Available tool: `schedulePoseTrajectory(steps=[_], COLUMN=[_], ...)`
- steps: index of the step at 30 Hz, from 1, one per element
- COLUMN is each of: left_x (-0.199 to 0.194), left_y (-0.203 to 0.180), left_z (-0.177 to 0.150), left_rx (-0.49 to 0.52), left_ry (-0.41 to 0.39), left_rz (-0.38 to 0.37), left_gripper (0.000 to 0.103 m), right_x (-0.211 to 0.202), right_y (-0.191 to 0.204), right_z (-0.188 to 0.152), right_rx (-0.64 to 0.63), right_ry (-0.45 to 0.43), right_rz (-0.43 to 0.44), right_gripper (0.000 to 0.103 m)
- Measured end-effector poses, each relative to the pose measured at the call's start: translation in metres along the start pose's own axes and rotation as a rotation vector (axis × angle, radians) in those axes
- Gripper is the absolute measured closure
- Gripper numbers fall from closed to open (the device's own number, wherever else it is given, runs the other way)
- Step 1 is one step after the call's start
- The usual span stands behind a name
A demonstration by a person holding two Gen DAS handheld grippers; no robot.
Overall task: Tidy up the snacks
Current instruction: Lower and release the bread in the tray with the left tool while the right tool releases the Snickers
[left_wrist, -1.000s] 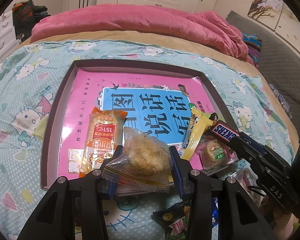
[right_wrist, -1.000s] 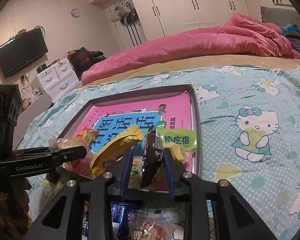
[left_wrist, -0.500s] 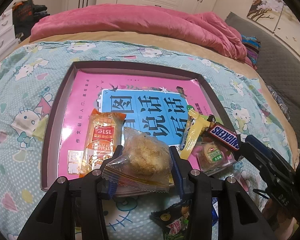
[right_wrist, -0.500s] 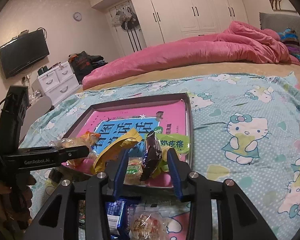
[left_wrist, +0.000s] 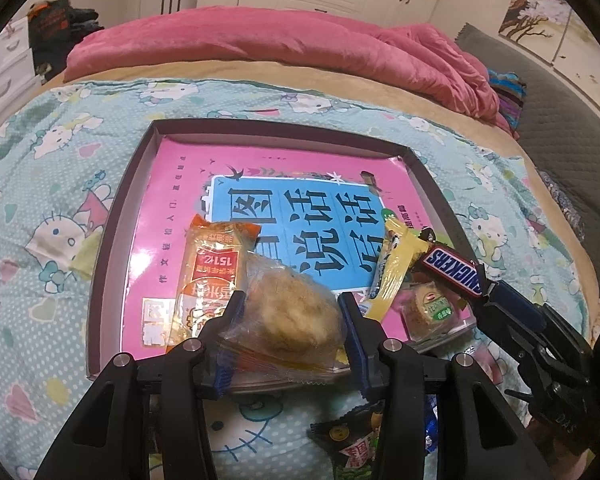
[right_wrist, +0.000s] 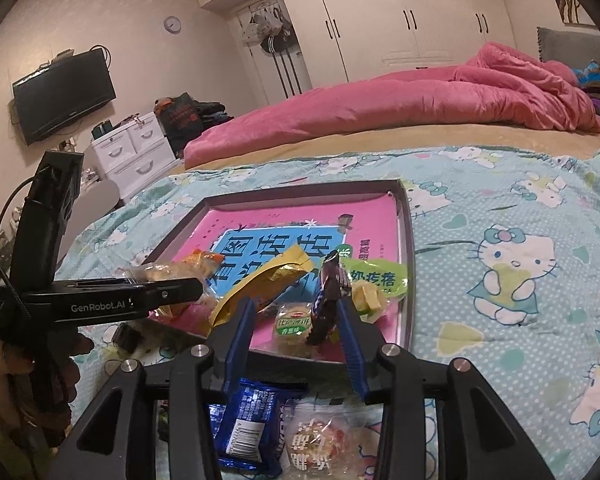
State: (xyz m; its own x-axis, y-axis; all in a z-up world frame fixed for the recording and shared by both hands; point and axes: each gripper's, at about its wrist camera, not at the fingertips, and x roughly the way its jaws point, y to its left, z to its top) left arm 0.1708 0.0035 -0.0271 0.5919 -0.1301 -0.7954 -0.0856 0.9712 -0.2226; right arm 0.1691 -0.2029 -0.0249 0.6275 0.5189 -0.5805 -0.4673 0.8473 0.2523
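- The left gripper (left_wrist: 290,320) has its jaws closed on a clear-wrapped pastry (left_wrist: 292,316), holding it by the sides just over the near edge of the tray (left_wrist: 112,220); gripped so, the soft bag bulges between the blue pads, which probably keeps it from slipping while it is lowered among the other snacks
- The right gripper (right_wrist: 296,324) has its jaws spread wide; the chocolate bar (right_wrist: 327,300) stands on end between them, leaning toward the right pad, and whether the pad touches it cannot be told
- Loose snacks not yet sorted lie on the bedsheet (right_wrist: 520,220) nearest the grippers: a blue packet (right_wrist: 248,424) and a clear candy bag (right_wrist: 324,440) under the right one, a dark green-and-black packet (left_wrist: 352,448) by the left one
- In the tray's near part sit an orange cracker pack (left_wrist: 208,272), a yellow wrapper (left_wrist: 392,276), a small round cake (left_wrist: 428,310) and a green-labelled pack (right_wrist: 374,280); they crowd the near right corner, leaving little room to set the bar flat there
- The pink book (left_wrist: 300,176) lines the tray, its far half bare
- Beyond lies a pink quilt (left_wrist: 280,48), then white wardrobes (right_wrist: 400,12)
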Motion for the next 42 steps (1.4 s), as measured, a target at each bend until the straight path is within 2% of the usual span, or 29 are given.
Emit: schedulePoseTrajectory(steps=[6, 9, 24, 29, 39, 42], left_x=[-0.002, -0.005, -0.024, -0.029, -0.03, -0.026], left_y=[0.002, 0.004, 0.014, 0.022, 0.021, 0.02], left_z=[0.0, 0.001, -0.002, -0.005, -0.018, -0.018], left_rx=[-0.007, -0.01, -0.023, -0.044, 0.01, 0.015], left_ry=[-0.003, -0.011, -0.041, -0.042, -0.025, -0.019], left_rz=[0.0, -0.005, 0.008, 0.004, 0.056, 0.063], left_gripper=[0.054, 0.05, 0.049, 0.049, 0.049, 0.049], right_x=[0.003, 0.001, -0.008, -0.011, -0.012, -0.014], right_y=[0.004, 0.004, -0.003, -0.005, -0.008, -0.008], right_z=[-0.002, -0.001, 0.003, 0.004, 0.005, 0.006], right_rx=[-0.017, -0.022, -0.004, 0.006, 0.017, 0.016], right_ry=[0.014, -0.001, -0.039, -0.049, -0.057, -0.061], right_rz=[0.002, -0.004, -0.045, -0.053, -0.058, -0.061], right_gripper=[0.057, 0.057, 0.053, 0.049, 0.048, 0.044])
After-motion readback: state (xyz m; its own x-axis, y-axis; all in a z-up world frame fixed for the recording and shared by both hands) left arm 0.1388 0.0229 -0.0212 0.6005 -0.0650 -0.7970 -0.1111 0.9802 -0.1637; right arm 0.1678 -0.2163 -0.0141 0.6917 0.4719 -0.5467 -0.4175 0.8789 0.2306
